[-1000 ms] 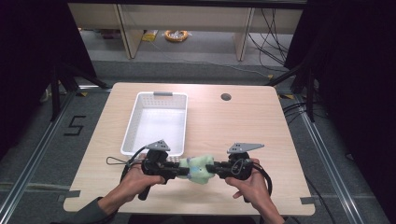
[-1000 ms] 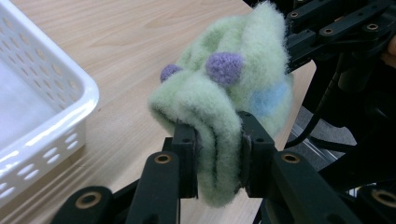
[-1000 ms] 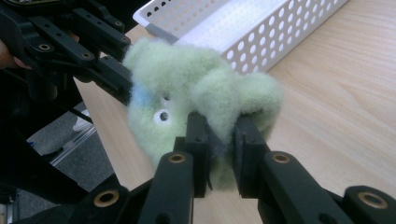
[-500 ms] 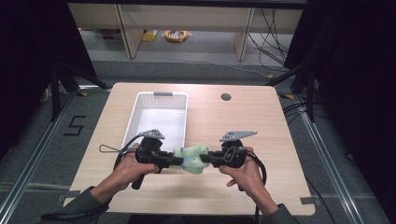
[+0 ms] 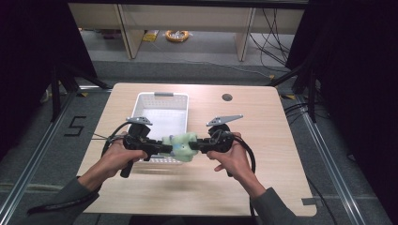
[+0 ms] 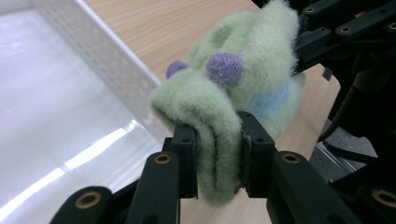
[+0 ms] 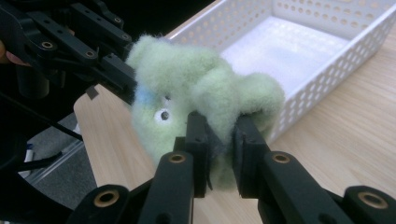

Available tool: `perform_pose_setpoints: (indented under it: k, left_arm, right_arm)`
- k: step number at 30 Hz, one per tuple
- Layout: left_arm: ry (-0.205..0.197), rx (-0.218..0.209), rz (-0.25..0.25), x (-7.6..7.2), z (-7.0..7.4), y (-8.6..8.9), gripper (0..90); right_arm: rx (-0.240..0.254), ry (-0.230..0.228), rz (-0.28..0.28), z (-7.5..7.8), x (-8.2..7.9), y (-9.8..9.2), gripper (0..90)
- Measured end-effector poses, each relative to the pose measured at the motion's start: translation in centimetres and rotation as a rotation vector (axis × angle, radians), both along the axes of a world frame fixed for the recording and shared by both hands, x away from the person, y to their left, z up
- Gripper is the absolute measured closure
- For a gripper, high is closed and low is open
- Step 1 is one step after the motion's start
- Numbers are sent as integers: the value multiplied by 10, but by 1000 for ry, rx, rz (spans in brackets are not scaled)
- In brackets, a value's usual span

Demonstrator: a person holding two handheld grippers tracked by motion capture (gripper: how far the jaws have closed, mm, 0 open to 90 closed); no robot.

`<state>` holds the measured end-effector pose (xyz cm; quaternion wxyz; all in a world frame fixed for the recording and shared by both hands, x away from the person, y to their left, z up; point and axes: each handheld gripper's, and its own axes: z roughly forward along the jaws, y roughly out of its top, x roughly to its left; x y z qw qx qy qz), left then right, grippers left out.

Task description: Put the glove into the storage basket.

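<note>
A light green fuzzy plush toy (image 5: 181,145) with purple bumps and a blue patch hangs in the air between both grippers, just over the near rim of a white perforated basket (image 5: 162,105). My left gripper (image 5: 162,149) is shut on the toy's left side; its jaws pinch a fold of green plush (image 6: 219,140). My right gripper (image 5: 199,144) is shut on the toy's right side, clamping another green fold (image 7: 219,126). The toy's white eye shows in the right gripper view. The basket (image 6: 56,93) looks empty inside.
The light wooden table (image 5: 263,136) has a round cable hole (image 5: 227,97) at the back right. A person's hands (image 5: 115,157) hold both grippers. Metal rails and dark floor flank the table; shelving and a coiled cable lie beyond.
Both hands have carried the plush toy up and away from the near table edge toward the basket, so it now overlaps the basket's near rim. Both grips stay the same.
</note>
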<state>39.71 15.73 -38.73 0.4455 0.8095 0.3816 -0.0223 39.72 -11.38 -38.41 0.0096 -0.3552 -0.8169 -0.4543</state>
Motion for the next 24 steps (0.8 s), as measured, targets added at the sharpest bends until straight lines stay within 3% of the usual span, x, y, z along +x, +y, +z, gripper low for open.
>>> perform_pose_setpoints:
  k: [5,11,19,24]
  left_arm:
    - [10,-12,25,7,3,14,715]
    - [34,11,63,21,4,32,715]
    - [60,34,102,35,-3,48,714]
    - [90,49,120,44,-12,55,714]
  right_arm:
    - [5,6,18,2,11,11,790]
    - [-19,14,17,5,30,34,790]
    - [-33,49,17,-3,48,56,790]
    - [-55,70,3,-15,63,69,790]
